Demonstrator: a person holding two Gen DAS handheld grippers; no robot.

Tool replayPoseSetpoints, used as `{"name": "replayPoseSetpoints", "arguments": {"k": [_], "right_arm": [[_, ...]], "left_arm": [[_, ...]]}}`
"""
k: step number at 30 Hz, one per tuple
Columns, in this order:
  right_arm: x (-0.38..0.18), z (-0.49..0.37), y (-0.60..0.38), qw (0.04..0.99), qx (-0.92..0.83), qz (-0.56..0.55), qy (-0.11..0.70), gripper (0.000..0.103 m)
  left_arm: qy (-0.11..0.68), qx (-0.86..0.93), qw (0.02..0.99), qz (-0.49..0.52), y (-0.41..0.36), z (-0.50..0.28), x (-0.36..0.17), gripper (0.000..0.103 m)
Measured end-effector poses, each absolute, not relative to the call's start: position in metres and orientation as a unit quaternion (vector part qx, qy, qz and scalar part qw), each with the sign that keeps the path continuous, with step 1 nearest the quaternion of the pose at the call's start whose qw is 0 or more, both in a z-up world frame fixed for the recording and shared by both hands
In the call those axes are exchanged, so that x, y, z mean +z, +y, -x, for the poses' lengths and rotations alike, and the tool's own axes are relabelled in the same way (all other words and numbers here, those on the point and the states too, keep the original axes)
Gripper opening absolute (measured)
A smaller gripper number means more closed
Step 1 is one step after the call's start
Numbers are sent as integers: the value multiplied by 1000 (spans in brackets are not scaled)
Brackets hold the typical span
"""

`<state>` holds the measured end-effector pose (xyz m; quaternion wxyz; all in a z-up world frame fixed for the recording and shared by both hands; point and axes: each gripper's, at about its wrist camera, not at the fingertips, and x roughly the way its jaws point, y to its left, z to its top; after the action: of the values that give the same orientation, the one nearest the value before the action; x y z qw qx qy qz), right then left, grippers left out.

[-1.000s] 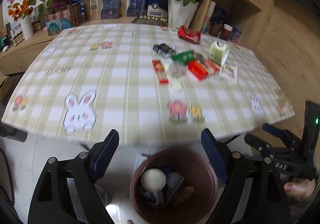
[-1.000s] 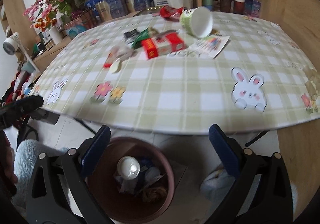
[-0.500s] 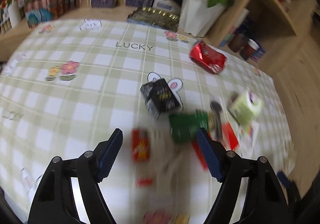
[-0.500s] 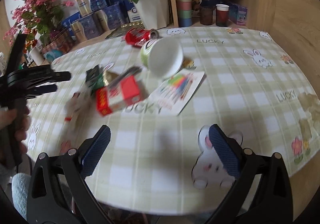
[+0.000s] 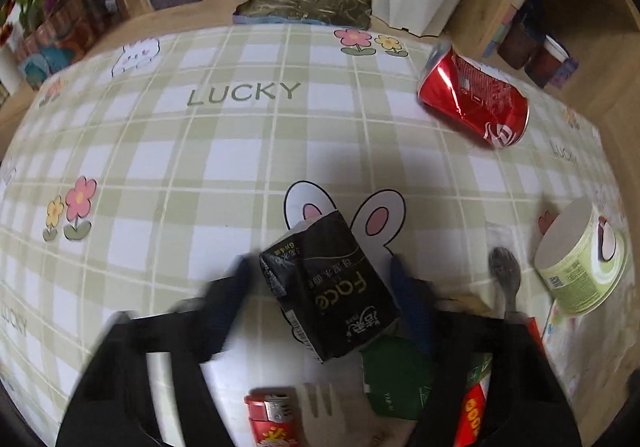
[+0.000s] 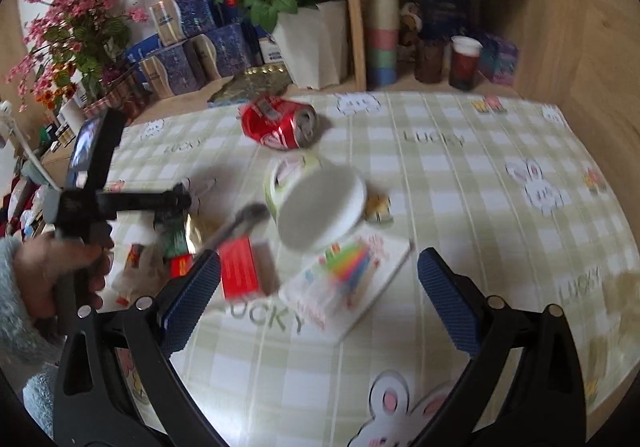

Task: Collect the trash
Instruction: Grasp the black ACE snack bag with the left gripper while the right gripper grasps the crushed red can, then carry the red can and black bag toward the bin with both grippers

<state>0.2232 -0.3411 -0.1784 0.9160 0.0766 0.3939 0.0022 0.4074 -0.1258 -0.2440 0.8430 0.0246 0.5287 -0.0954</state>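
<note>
Two padded fingers of the left hand-held gripper (image 5: 320, 287) stand spread either side of the black tissue pack (image 5: 330, 287) at 6 o'clock on the counter (image 5: 240, 151), bracketing it for pickup; the right hand-held gripper (image 6: 316, 295) hovers spread over the leaflet (image 6: 348, 287), empty, presumably lining up the next piece.

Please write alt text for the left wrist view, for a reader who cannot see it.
The open left gripper straddles a black tissue pack on a checked tablecloth. A dented red can lies beyond it, and a green paper cup lies at right.
</note>
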Motion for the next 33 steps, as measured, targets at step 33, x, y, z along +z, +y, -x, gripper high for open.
{"name": "replayPoseSetpoints", "arguments": {"k": [33], "right_arm": [[-252,-515,-226,766,121,286,563,83]], "left_arm": [[453,-170,863,145,14,-349,-196,27]]}}
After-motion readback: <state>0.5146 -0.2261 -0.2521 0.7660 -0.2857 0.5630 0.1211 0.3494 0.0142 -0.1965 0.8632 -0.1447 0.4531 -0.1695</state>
